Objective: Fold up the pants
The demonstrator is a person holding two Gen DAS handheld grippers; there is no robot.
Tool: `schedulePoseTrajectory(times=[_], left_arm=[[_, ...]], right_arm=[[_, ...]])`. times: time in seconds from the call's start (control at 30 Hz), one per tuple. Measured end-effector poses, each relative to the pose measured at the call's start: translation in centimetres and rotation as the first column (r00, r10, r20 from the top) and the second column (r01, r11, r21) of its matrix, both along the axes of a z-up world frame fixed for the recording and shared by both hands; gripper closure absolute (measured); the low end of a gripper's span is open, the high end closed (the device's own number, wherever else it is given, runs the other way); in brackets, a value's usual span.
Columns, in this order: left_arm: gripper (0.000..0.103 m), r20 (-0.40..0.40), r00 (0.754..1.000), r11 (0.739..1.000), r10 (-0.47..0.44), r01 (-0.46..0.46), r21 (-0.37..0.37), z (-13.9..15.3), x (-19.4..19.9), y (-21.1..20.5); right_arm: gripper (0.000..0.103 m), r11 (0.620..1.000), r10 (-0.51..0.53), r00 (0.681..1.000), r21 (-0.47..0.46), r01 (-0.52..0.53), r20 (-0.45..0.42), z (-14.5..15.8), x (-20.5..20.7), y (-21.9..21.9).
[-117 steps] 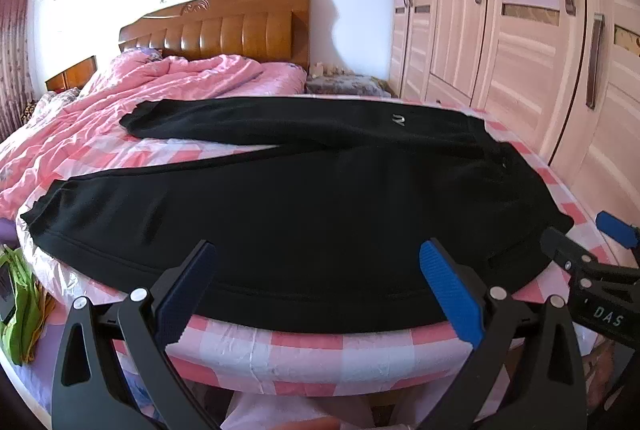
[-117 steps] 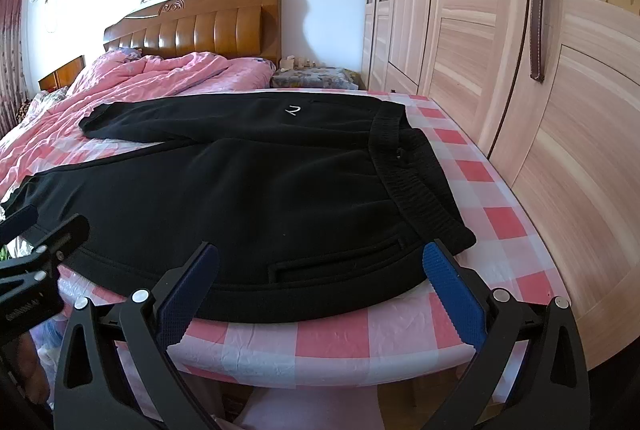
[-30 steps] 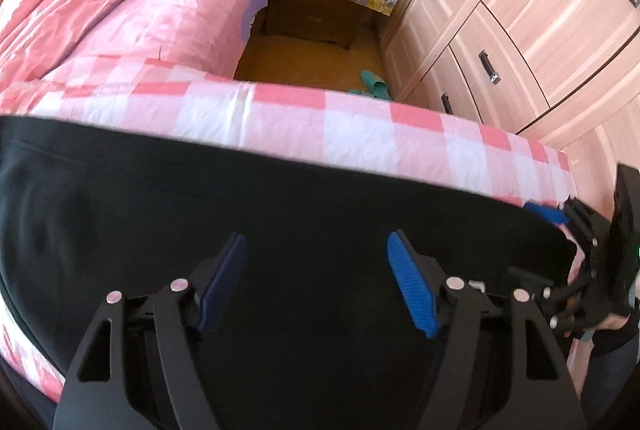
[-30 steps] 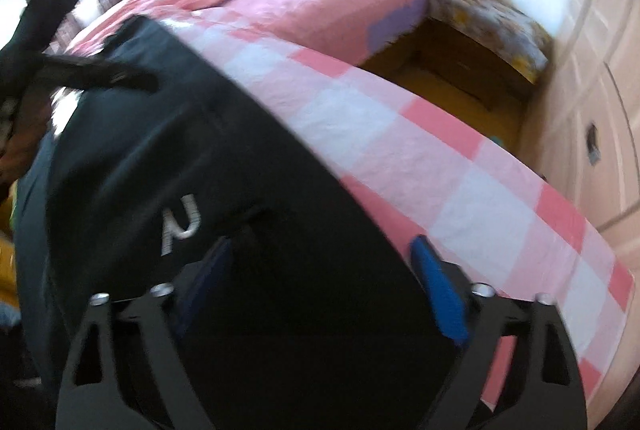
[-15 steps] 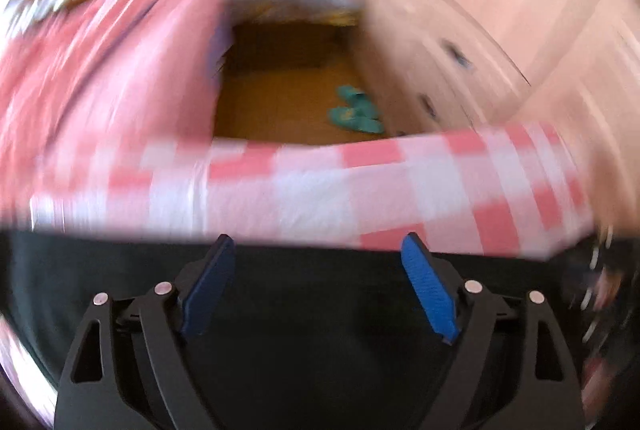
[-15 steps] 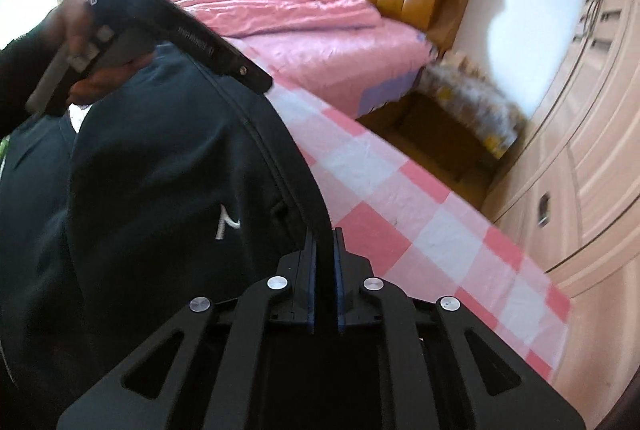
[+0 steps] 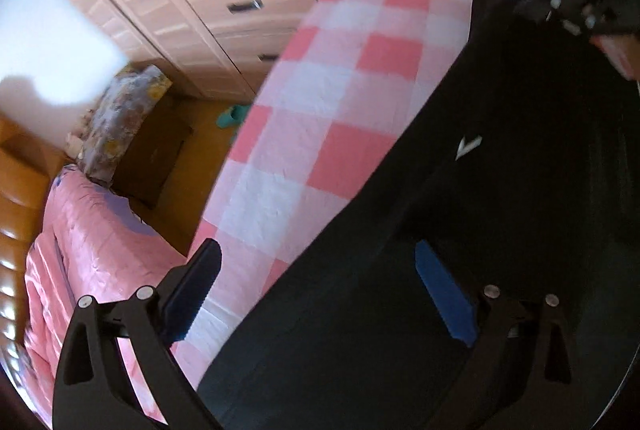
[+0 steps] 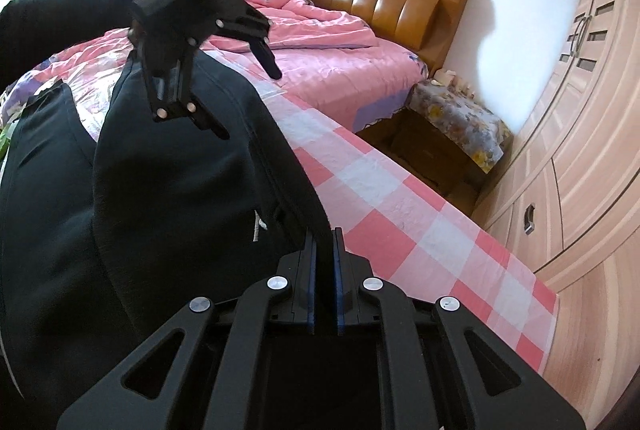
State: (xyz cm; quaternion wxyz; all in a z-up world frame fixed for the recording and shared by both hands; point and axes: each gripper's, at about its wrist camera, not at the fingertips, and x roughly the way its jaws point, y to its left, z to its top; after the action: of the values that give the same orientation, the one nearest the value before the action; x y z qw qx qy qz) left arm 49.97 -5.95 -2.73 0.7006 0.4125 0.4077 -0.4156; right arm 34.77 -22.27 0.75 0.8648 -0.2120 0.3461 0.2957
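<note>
A: You have the bed (image 8: 384,226) under its pink checked sheet as your work surface, with the wardrobe (image 8: 592,133) along one side. Where are the pants?

B: The black pants (image 8: 172,189) lie across the sheet, far edge running along the checks, and part of that edge is lifted off the bed. The small white logo (image 7: 468,145) faces up.

A: And your right gripper (image 8: 325,270)?

B: Clamped tight on a fold of the fabric edge, the blue pads pressed together with cloth between them.

A: Good. The left gripper (image 7: 320,294)?

B: Spread wide, holding nothing; it hangs over the far edge of the pants, one finger above the sheet, the other above the cloth.

A: Then, as I judge it, you are at the first fold, one leg over the other. Lower the left until that edge sits between its fingers, pinch only one leg's layers, and match the right's height. Carry both toward yourself together, keeping the edge taut between them, so the leg lands flat without a twist
</note>
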Motion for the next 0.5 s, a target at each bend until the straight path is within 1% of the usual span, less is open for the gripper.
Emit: schedulePoseTrajectory(times=[0.03, 0.07, 0.1, 0.13, 0.17, 0.2, 0.23, 0.3, 0.37, 0.43, 0.47, 0.5], left_arm=[[0.019, -0.031, 0.999, 1.000, -0.007, 0.008, 0.014, -0.6, 0.3, -0.1], [0.036, -0.077, 0.997, 0.999, -0.014, 0.017, 0.037, -1.3, 0.7, -0.1], [0.047, -0.105, 0.994, 0.998, -0.015, 0.021, 0.059, -1.9, 1.0, 0.0], [0.062, -0.122, 0.992, 0.997, -0.013, 0.022, 0.071, -2.3, 1.0, 0.1], [0.076, -0.155, 0.988, 0.998, -0.003, 0.013, 0.064, -2.5, 1.0, 0.4], [0.082, -0.166, 0.986, 0.999, 0.001, 0.007, 0.048, -2.4, 0.9, 0.5], [0.084, -0.154, 0.988, 0.999, 0.004, 0.001, 0.033, -2.1, 0.5, 0.7], [0.088, -0.072, 0.997, 1.000, 0.013, -0.012, 0.005, -0.9, -1.0, 1.4], [0.090, 0.002, 1.000, 1.000, 0.019, -0.019, -0.016, 0.7, -2.8, 2.1], [0.091, 0.090, 0.995, 0.999, 0.032, -0.028, -0.038, 2.7, -5.4, 2.7], [0.092, 0.111, 0.993, 0.999, 0.034, -0.029, -0.040, 3.3, -6.1, 2.8], [0.092, 0.148, 0.988, 0.999, 0.029, -0.024, -0.036, 4.1, -7.8, 2.9]], right_arm=[[0.094, 1.000, -0.002, 1.000, -0.004, 0.002, 0.001, 0.1, -0.2, 0.1], [0.094, 1.000, -0.005, 1.000, -0.013, 0.005, 0.006, 0.1, -0.3, 0.2], [0.094, 1.000, -0.008, 1.000, -0.021, 0.008, 0.007, 0.1, -0.4, 0.4], [0.094, 0.999, -0.010, 1.000, -0.031, 0.011, 0.005, 0.1, -0.5, 0.4], [0.094, 0.999, -0.015, 1.000, -0.038, 0.016, 0.010, 0.1, -0.5, 0.4], [0.094, 0.999, -0.024, 1.000, -0.045, 0.024, 0.013, 0.2, -0.6, 0.4], [0.094, 0.998, -0.028, 0.999, -0.047, 0.029, 0.017, 0.3, -0.9, 0.4], [0.094, 0.998, -0.039, 0.999, -0.048, 0.040, 0.031, 0.6, -1.5, 0.3], [0.094, 0.998, -0.043, 0.998, -0.043, 0.046, 0.054, 1.3, -2.6, 0.3], [0.095, 0.998, -0.046, 0.996, -0.037, 0.049, 0.081, 2.4, -4.0, 0.4], [0.095, 0.998, -0.045, 0.994, -0.038, 0.048, 0.095, 3.0, -4.7, 0.4], [0.095, 0.998, -0.042, 0.993, -0.042, 0.047, 0.113, 3.5, -5.5, 0.4]])
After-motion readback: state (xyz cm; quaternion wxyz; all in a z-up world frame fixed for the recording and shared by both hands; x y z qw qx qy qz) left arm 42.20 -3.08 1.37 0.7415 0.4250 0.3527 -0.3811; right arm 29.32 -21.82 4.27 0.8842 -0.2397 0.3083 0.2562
